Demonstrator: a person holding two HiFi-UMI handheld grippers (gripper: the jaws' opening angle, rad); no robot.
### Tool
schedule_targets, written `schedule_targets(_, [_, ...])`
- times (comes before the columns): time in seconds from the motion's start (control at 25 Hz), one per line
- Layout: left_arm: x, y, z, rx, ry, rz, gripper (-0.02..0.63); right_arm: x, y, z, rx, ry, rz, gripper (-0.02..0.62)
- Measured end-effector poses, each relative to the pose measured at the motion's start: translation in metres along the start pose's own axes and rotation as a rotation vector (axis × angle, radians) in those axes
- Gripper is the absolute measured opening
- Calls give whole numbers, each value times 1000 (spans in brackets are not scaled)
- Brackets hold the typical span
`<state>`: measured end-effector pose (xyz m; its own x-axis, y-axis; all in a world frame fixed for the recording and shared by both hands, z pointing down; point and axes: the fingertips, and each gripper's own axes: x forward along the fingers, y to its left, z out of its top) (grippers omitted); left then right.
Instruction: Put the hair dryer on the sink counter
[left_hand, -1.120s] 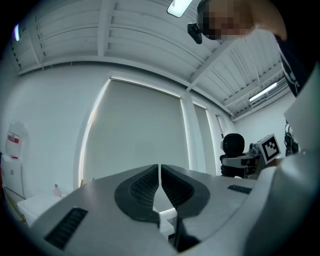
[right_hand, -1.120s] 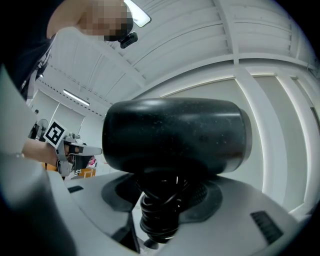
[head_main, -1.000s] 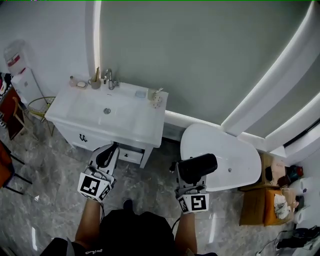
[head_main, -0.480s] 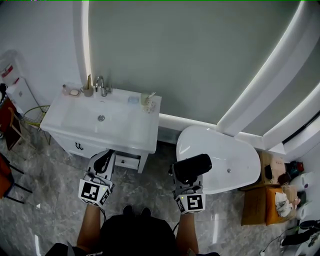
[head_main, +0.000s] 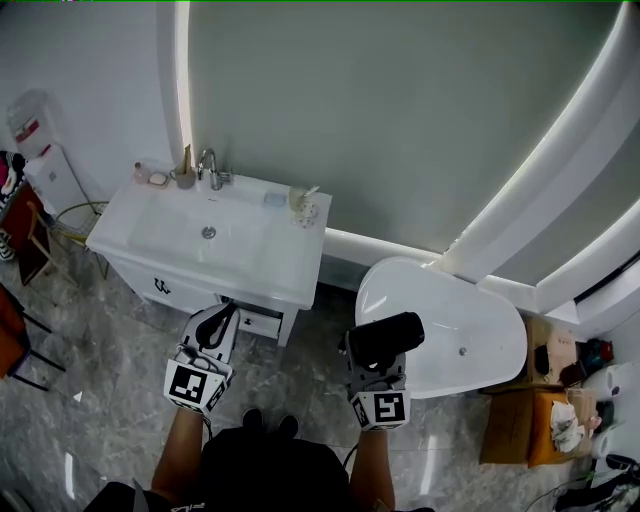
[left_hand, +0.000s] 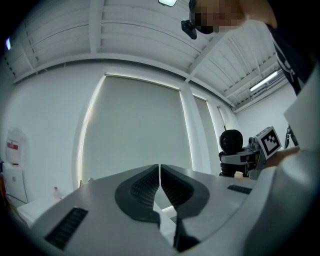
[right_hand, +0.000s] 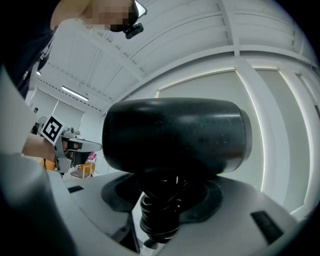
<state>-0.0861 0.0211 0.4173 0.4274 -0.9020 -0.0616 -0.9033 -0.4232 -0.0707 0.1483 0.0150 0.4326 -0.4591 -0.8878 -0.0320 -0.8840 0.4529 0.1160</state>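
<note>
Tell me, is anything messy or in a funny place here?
Nothing looks spilled or broken. Only the black hair dryer is out of place: the right gripper holds it by its cord-wrapped handle above the floor, beside the bathtub, not on the sink counter.

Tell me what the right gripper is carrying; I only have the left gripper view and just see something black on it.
Observer: A black hair dryer; the right gripper is shut on its handle, barrel sideways above the gripper.
Operator: Where's the sink counter?
Observer: Head view: the white sink counter stands straight ahead of the left gripper, left of the hair dryer.
Operator: Anything on it?
Observer: Along the back edge, small items stand beside the faucet; the front right corner looks bare.
</note>
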Motion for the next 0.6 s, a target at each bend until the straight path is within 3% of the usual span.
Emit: schedule_targets(0.6, [8,-20,-9,-8,33,85,34,-10,-33,-10,17,9,35,219])
